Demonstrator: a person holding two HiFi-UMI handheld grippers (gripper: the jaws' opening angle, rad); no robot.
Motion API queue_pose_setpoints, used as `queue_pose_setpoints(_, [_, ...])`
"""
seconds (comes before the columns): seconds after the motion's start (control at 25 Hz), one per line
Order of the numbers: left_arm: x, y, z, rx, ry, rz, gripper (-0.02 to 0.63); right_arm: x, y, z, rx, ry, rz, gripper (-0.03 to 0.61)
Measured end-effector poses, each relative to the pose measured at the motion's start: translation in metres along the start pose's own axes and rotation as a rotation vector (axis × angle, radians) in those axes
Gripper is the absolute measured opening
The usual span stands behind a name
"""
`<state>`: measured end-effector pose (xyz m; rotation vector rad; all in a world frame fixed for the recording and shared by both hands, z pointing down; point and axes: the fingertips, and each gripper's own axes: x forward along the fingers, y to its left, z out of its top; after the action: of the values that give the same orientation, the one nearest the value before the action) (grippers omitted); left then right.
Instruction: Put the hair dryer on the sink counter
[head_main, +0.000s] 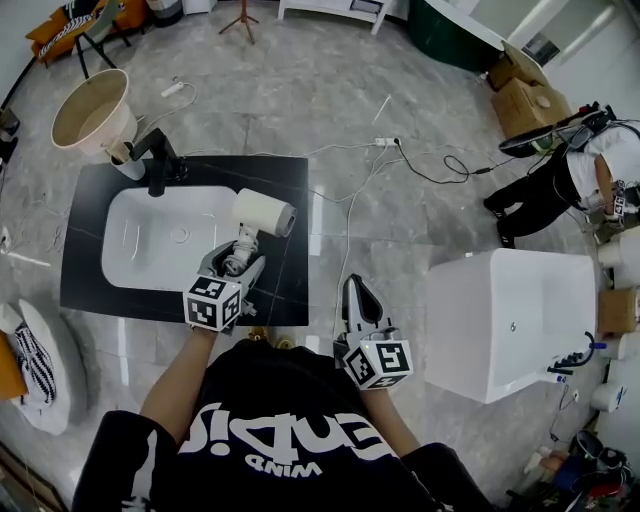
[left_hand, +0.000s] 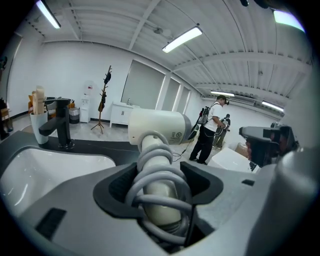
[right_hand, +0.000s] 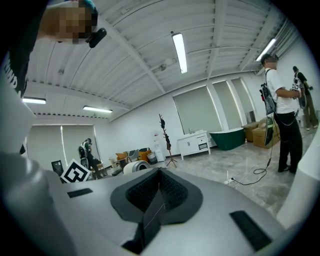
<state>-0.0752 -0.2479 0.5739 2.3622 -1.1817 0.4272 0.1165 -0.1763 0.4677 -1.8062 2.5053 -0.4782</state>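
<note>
Your left gripper (left_hand: 159, 186) swallows the lower end of the hair dryer (left_hand: 159, 131) handle and the tail of its coiled cord (left_hand: 155, 165), so neither end shows; the print on the barrel's label (left_hand: 176, 135) is too small to read; left of those jaws the sink (left_hand: 45, 165) runs off the picture's edge; from your head, whether the barrel touches the counter (head_main: 285, 175) can't be told; left of your right gripper (right_hand: 159, 187), only the dryer's rim clears the gripper's body.

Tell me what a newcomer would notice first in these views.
The left gripper is shut on the cream hair dryer, cord coiled round its handle, over the black sink counter beside the white basin. The right gripper, jaws together and empty, hangs over the marble floor near a white bathtub.
</note>
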Motion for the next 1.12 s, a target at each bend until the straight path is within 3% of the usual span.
queue_pose_setpoints(0.56, [0.062, 0.005, -0.043, 0.016, 0.138, 0.031, 0.268, -0.01, -0.013, -0.007, 0.006, 0.013, -0.049, 0.023])
queue_pose_setpoints(1.12, [0.08, 0.016, -0.076, 0.006, 0.244, 0.068, 0.268, -0.009, -0.018, -0.011, 0.007, 0.025, -0.064, 0.023])
